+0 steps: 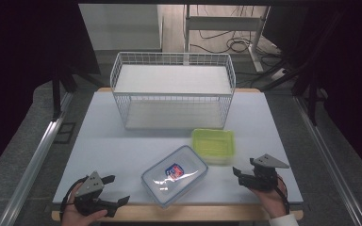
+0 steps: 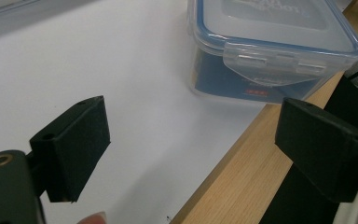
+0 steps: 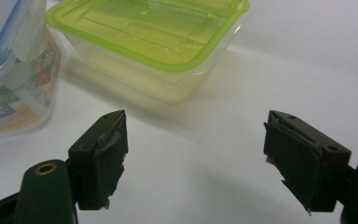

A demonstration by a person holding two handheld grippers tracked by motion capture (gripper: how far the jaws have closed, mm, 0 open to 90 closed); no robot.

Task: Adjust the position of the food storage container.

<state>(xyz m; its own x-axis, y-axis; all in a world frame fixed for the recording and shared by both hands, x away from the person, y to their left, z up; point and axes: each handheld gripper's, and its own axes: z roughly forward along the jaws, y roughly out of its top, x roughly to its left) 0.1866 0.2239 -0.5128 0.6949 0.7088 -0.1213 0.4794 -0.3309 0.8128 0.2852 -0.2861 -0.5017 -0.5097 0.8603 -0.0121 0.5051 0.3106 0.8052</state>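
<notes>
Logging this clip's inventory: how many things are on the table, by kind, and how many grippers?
Lidded plastic boxes: 2, the blue-rimmed clear box and the green-lidded box
Wire baskets: 1, the white wire basket
Grippers: 2, the left gripper and the right gripper, both open
Total: 5

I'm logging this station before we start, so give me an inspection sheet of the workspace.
Surface: white table with a wooden front edge, bare around the items.
Job's things: blue-rimmed clear box, lid on, near the front edge; green-lidded box behind it to the right, lid on; white wire basket at the back, empty.
Clutter: nothing seen.
Grippers: left hand-held gripper open, left of the blue-rimmed box; right hand-held gripper open, right of it; neither touches a box.
Cables: black loops on the floor beyond the table.
Surroundings: dark curtains, metal rails on both sides.
</notes>
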